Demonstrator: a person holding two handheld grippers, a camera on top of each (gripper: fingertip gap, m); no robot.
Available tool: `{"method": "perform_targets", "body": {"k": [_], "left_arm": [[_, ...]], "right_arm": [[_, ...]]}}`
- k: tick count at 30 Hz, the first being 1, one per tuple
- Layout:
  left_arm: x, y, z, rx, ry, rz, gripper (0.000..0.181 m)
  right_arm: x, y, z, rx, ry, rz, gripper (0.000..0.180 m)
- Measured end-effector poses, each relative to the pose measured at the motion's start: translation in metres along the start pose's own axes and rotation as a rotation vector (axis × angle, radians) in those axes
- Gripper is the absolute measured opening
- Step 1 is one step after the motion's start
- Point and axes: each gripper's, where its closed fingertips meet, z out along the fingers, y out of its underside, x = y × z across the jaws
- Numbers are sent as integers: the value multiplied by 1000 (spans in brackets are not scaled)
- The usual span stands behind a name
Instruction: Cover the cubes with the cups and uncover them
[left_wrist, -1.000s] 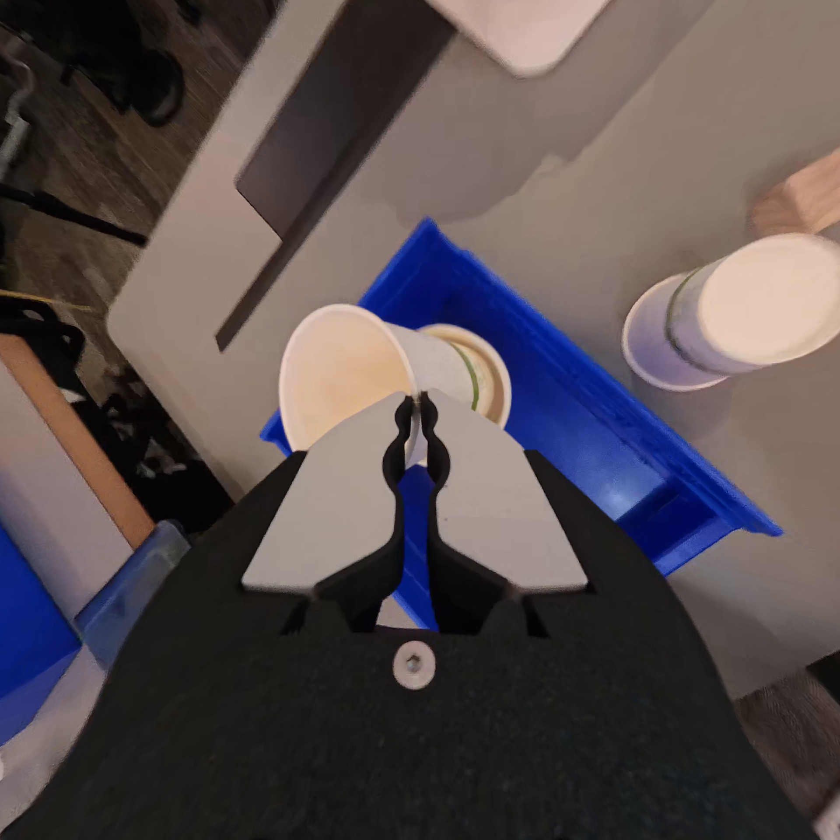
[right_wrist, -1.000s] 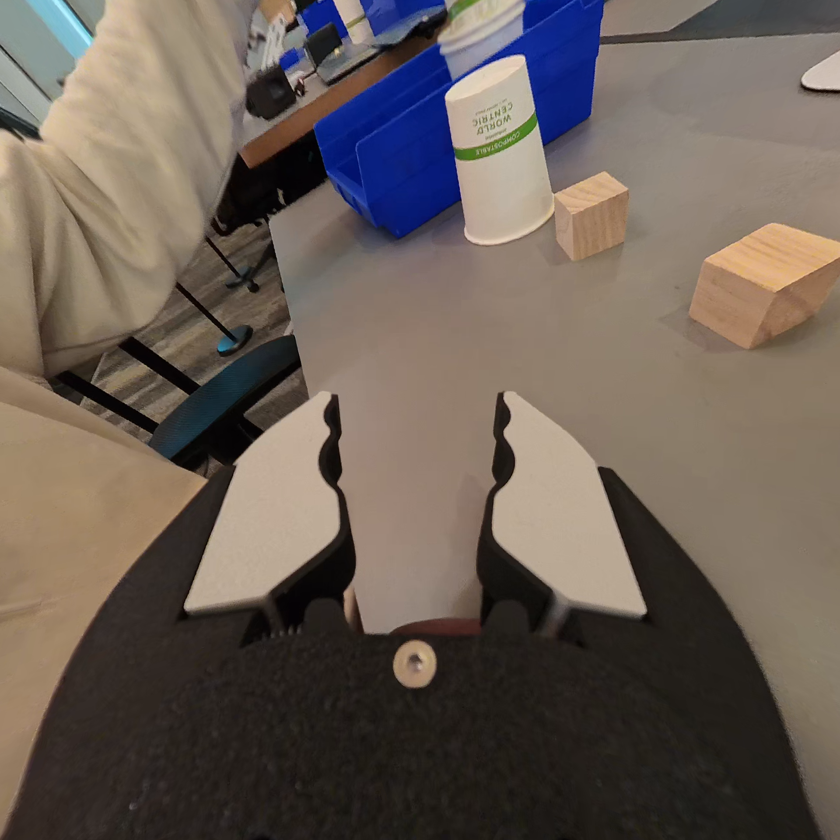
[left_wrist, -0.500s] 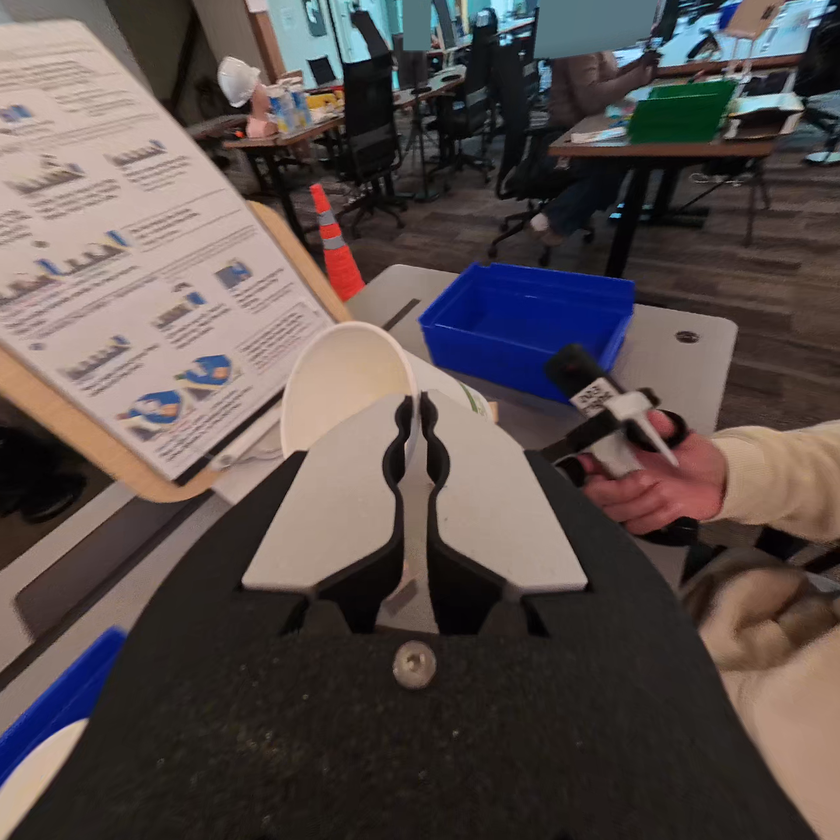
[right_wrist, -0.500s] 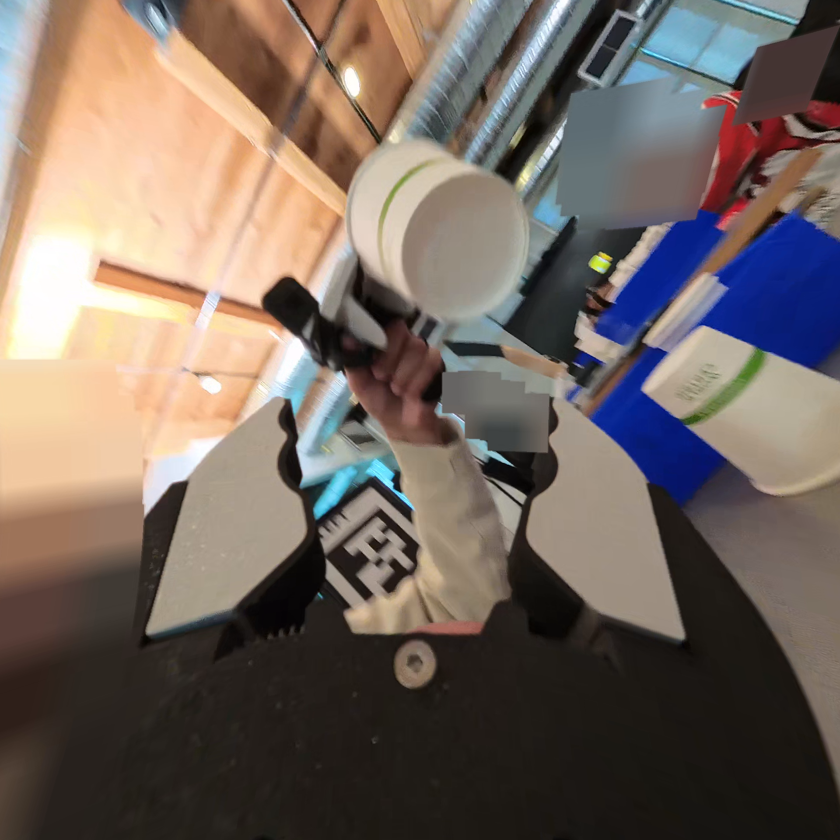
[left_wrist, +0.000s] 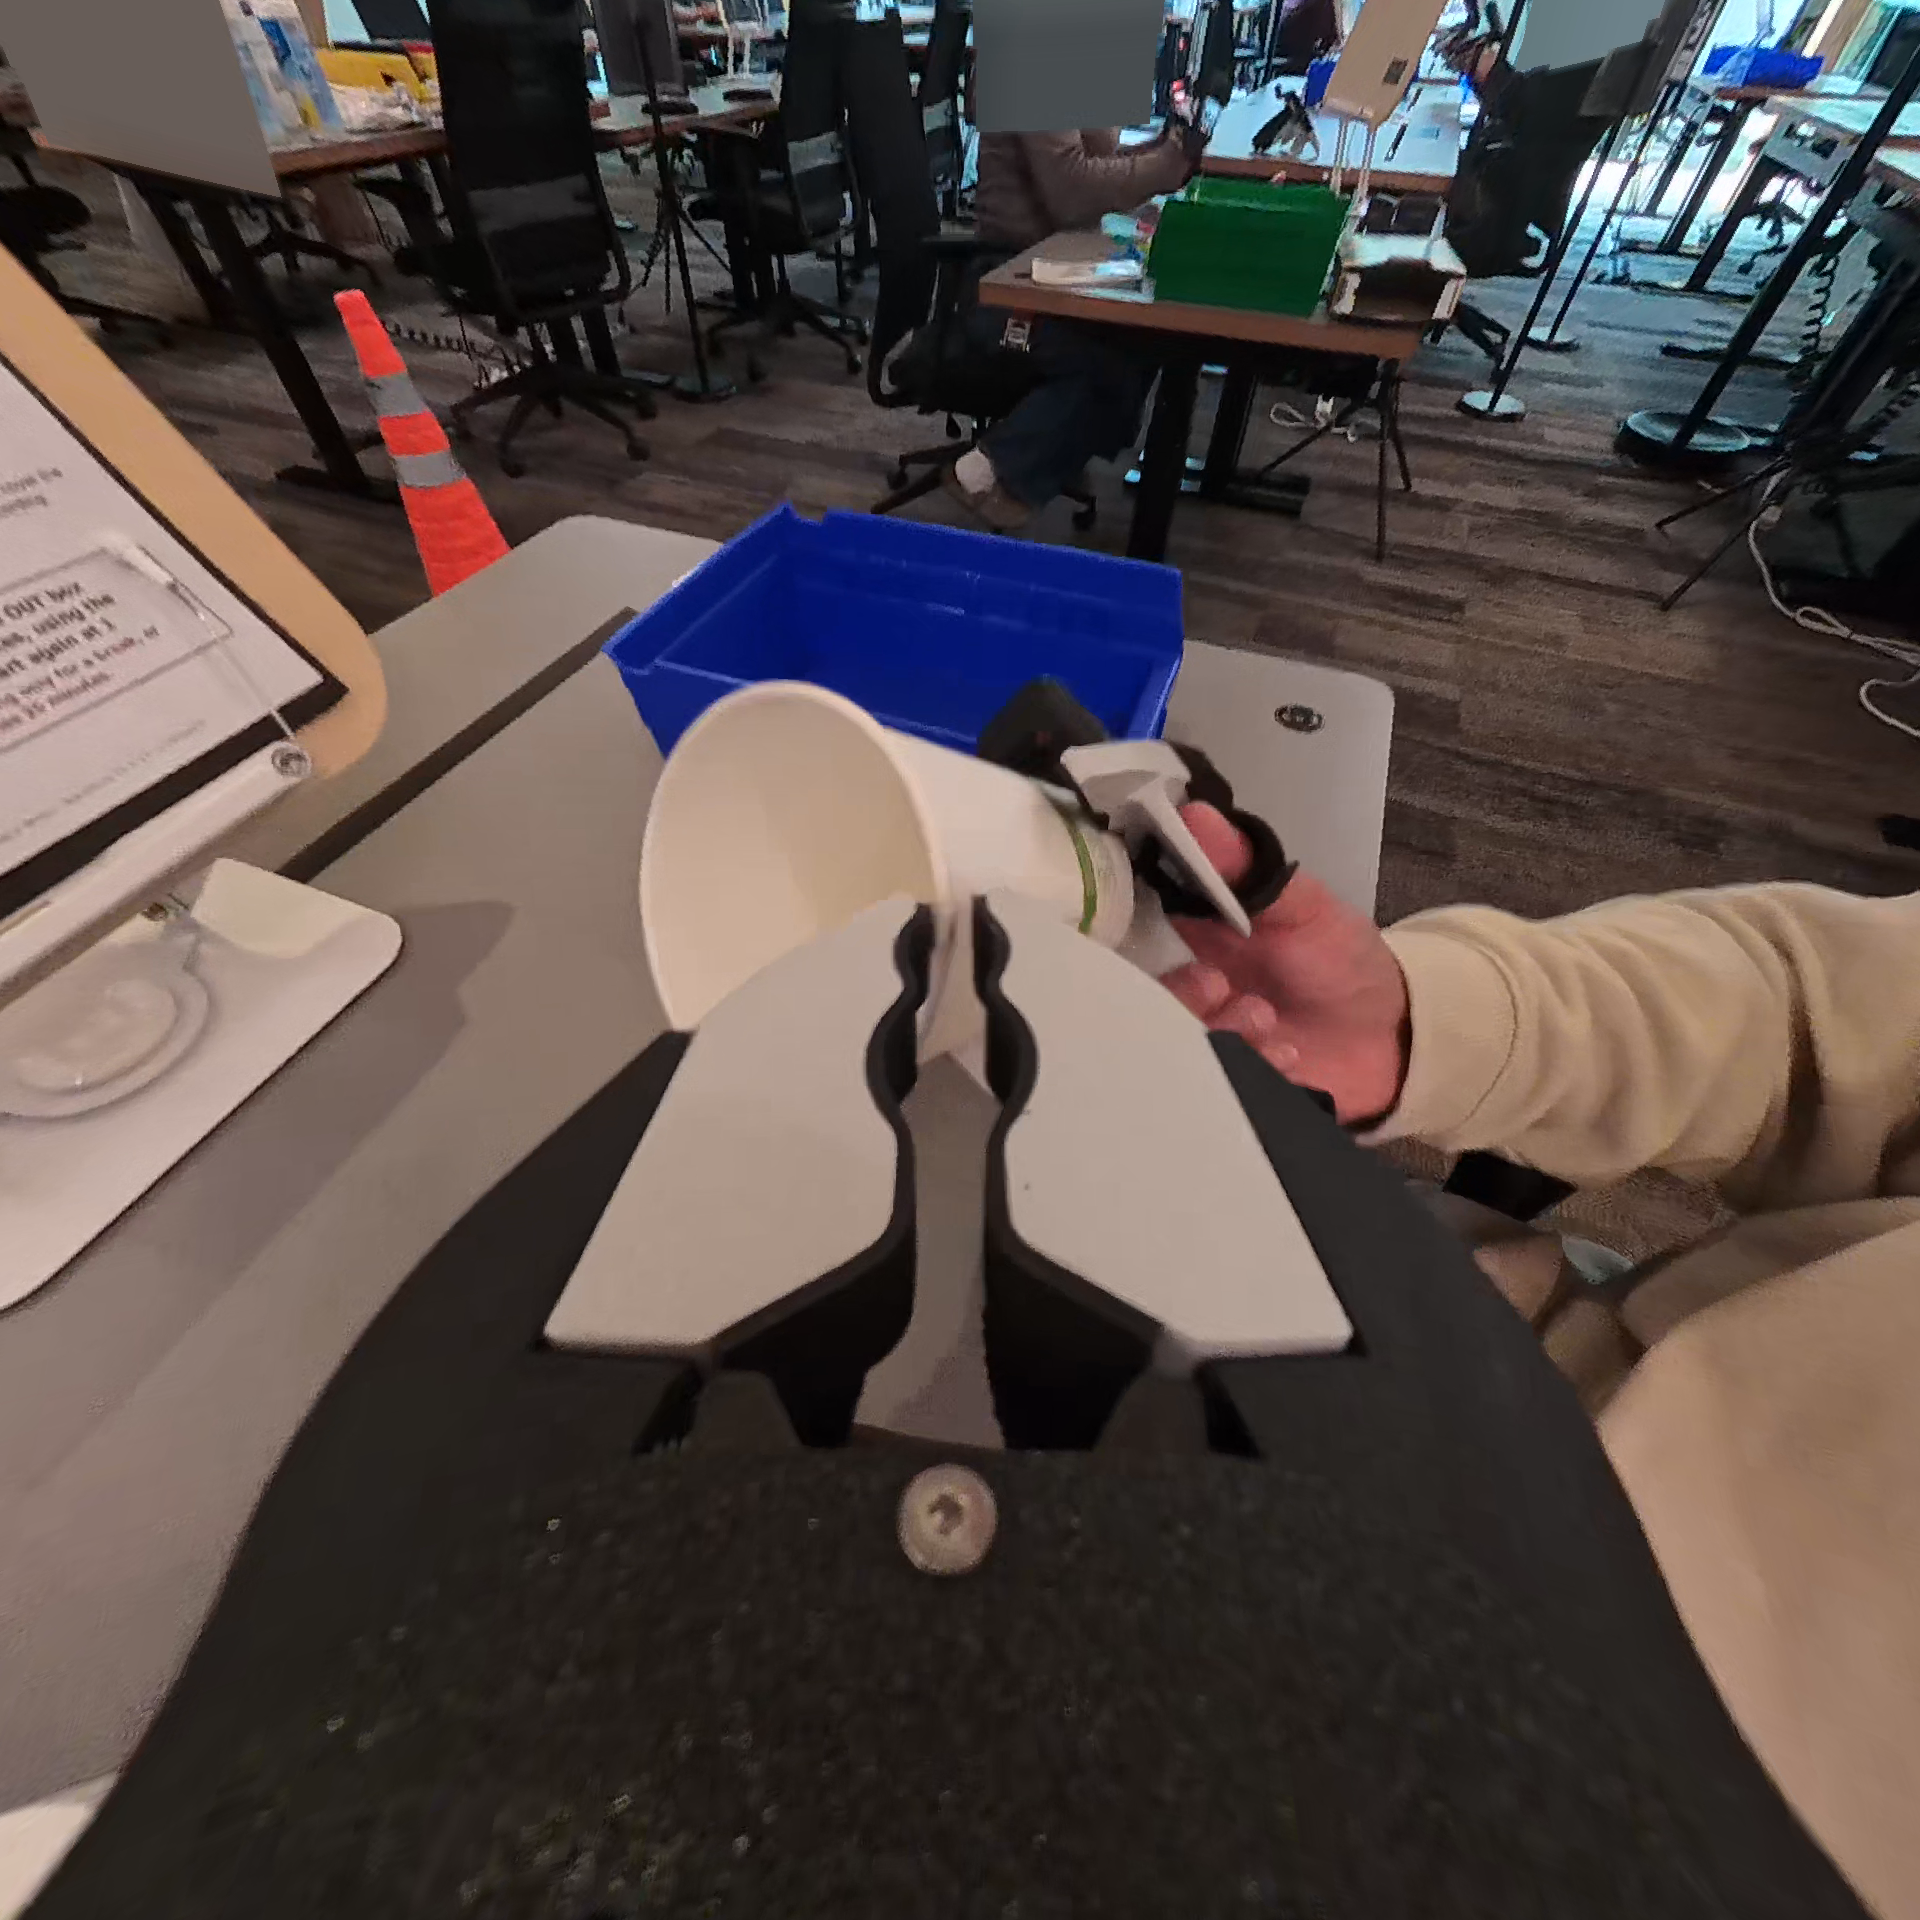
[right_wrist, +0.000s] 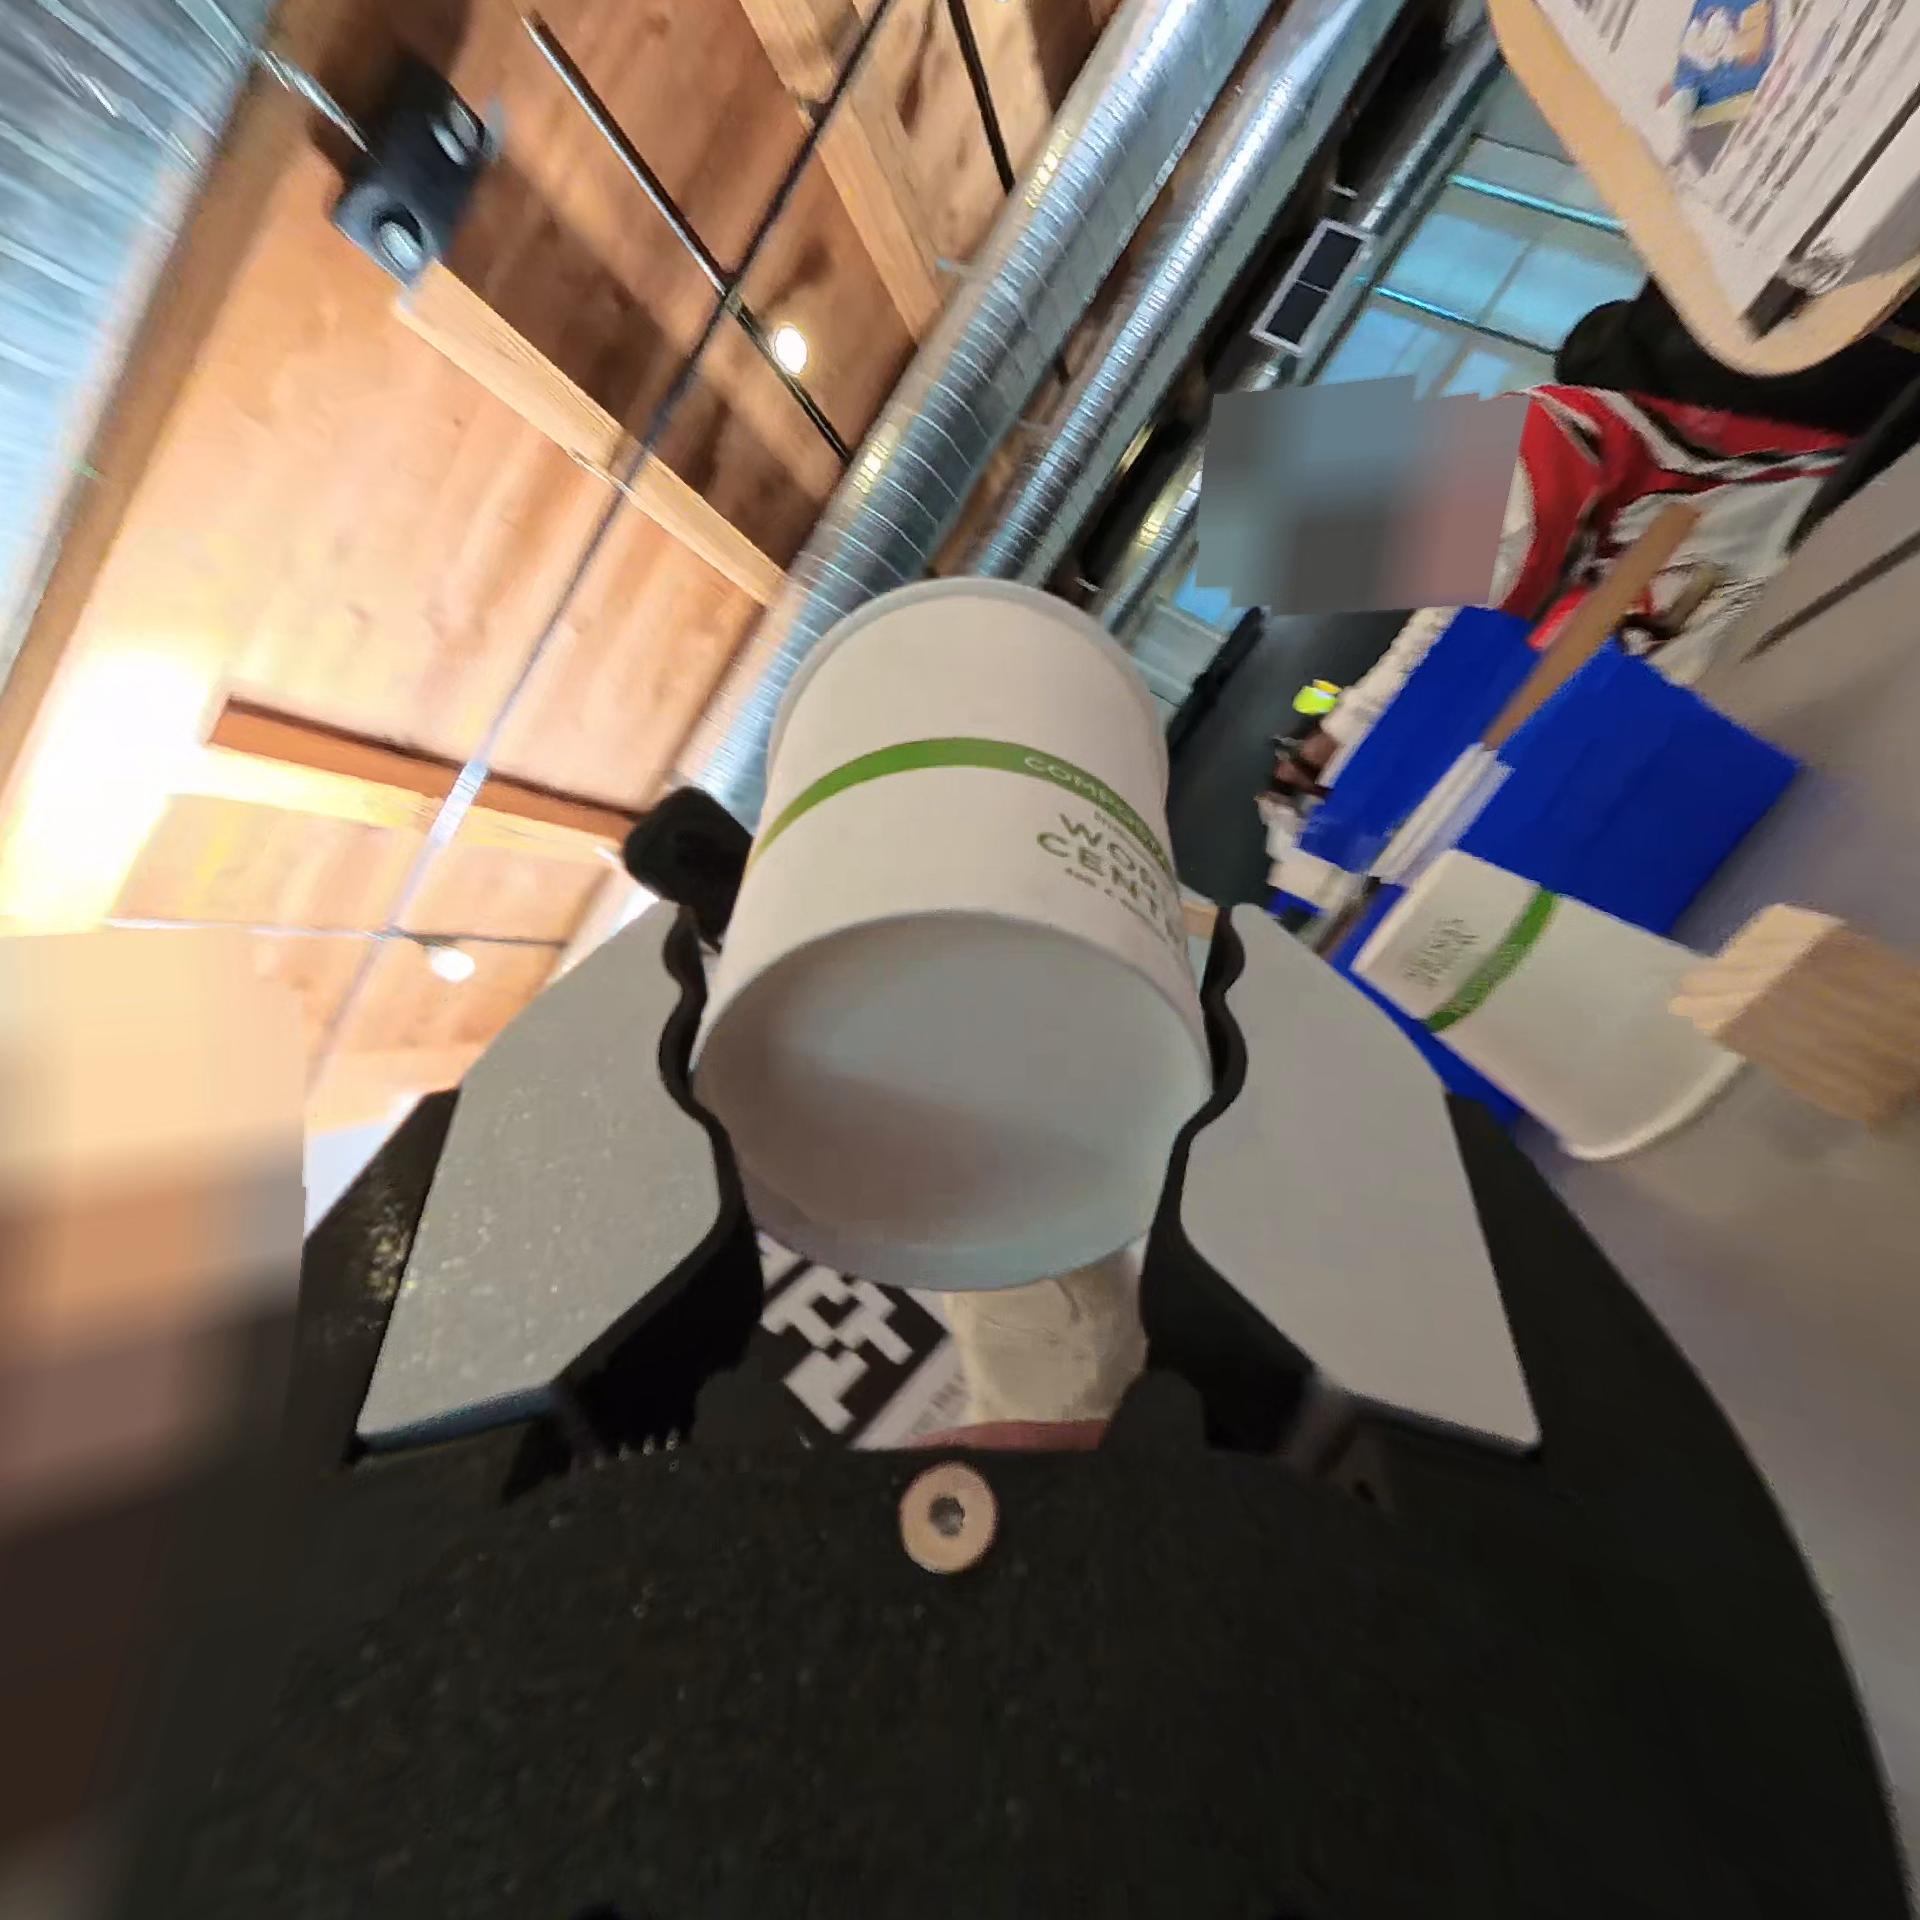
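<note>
My left gripper (left_wrist: 948, 920) is shut on the rim of a white paper cup (left_wrist: 831, 831) with a green band. It holds the cup in the air on its side, mouth toward the camera. My right gripper (right_wrist: 948, 925) is open, one finger on each side of that cup's (right_wrist: 956, 852) closed end. It also shows in the left wrist view (left_wrist: 1153, 831), held by a hand at the cup's base. A second cup (right_wrist: 1507, 997) stands upside down on the grey table (right_wrist: 1714, 1299), with a wooden cube (right_wrist: 1808, 1008) beside it.
A blue bin (left_wrist: 904, 623) sits on the grey table (left_wrist: 468, 831) behind the held cup. A sign on a white stand (left_wrist: 156, 665) is at the left. More blue bins (right_wrist: 1621, 790) stand behind the upturned cup. An orange cone (left_wrist: 416, 447), chairs and desks lie beyond.
The left gripper lifted the cup out over the bin and swung level. The right gripper rose from the table and closed in, so the cup's base now sits between its fingers.
</note>
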Motion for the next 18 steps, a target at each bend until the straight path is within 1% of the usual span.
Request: {"method": "perform_targets", "body": {"k": [2,6,9,11,14,18], "left_arm": [[-1,16,-8,-45,-8,16,29],[1,56,-42,-170,-54,134,57],[7,87,-70,-306,-48,237,65],[13,97,-84,-379,-8,288,67],[15,90,-92,-448,58,337,69],[20,56,-69,-473,200,328,72]], "right_arm": [[8,2,-1,-93,108,-123,91],[18,10,-6,-319,297,-352,92],[24,23,-11,-510,401,-486,92],[30,33,-16,-621,455,-574,92],[33,49,-18,-725,474,-639,92],[39,73,-20,-837,460,-677,92]]}}
